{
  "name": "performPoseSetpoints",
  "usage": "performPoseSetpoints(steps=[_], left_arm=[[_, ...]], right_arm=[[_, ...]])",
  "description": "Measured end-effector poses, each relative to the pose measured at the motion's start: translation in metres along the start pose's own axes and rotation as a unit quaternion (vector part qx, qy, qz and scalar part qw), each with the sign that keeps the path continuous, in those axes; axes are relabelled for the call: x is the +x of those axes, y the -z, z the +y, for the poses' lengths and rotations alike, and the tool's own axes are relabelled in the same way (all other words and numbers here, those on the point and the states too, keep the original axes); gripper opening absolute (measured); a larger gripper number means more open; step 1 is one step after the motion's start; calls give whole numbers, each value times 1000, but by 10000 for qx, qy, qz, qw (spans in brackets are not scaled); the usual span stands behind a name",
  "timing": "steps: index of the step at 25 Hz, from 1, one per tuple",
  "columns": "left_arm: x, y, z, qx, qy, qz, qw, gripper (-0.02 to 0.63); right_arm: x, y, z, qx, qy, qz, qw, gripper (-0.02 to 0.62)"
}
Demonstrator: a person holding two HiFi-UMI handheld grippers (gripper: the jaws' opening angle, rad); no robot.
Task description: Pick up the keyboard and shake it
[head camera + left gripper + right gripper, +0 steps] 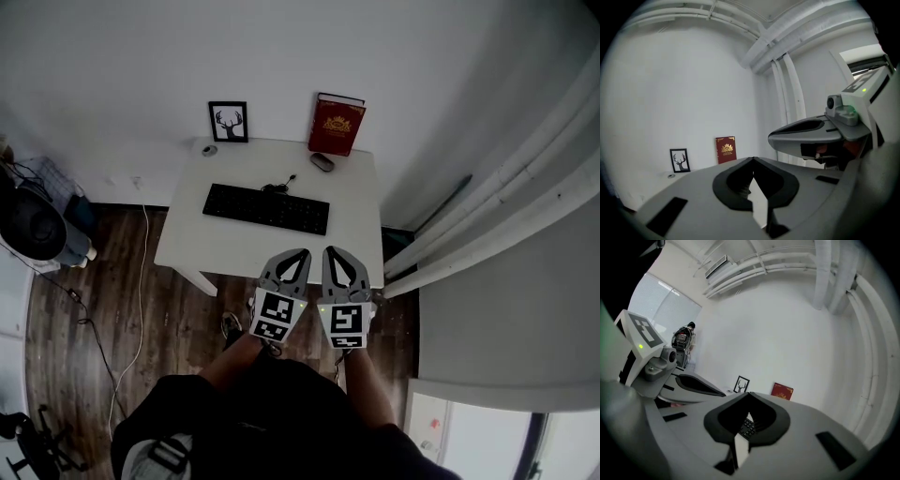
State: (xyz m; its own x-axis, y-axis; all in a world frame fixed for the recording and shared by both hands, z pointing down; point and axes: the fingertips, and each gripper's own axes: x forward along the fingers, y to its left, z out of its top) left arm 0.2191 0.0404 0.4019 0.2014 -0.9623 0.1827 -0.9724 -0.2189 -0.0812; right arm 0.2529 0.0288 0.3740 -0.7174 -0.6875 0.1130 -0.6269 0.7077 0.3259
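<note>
Jaws pressed together on both, nothing clamped: the left hand-held gripper [300, 253] and the right hand-held gripper [331, 251] hover side by side at the near edge of the desk [183, 246]. The black keyboard [266, 208] lies flat mid-desk, ahead of them and untouched. A red book [337, 124] leans against the wall.

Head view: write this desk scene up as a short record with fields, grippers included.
table: white, set against the wall
keyboard: black, lying flat mid-table, touched by neither gripper
mouse: beyond the keyboard, toward the far right
framed deer picture: upright at the wall
red book: upright at the wall, right of the picture
left gripper: shut, empty, short of the keyboard
right gripper: shut, empty, beside the left gripper
task state: keyboard not yet picked up
</note>
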Motion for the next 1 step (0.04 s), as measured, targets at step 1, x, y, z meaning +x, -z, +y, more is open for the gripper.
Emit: performPoseSetpoints(steps=[1], left_arm=[[1,1,4,-25,-13,-9,10000,3]], right_arm=[[4,-1,2,-13,-24,-4,10000,21]])
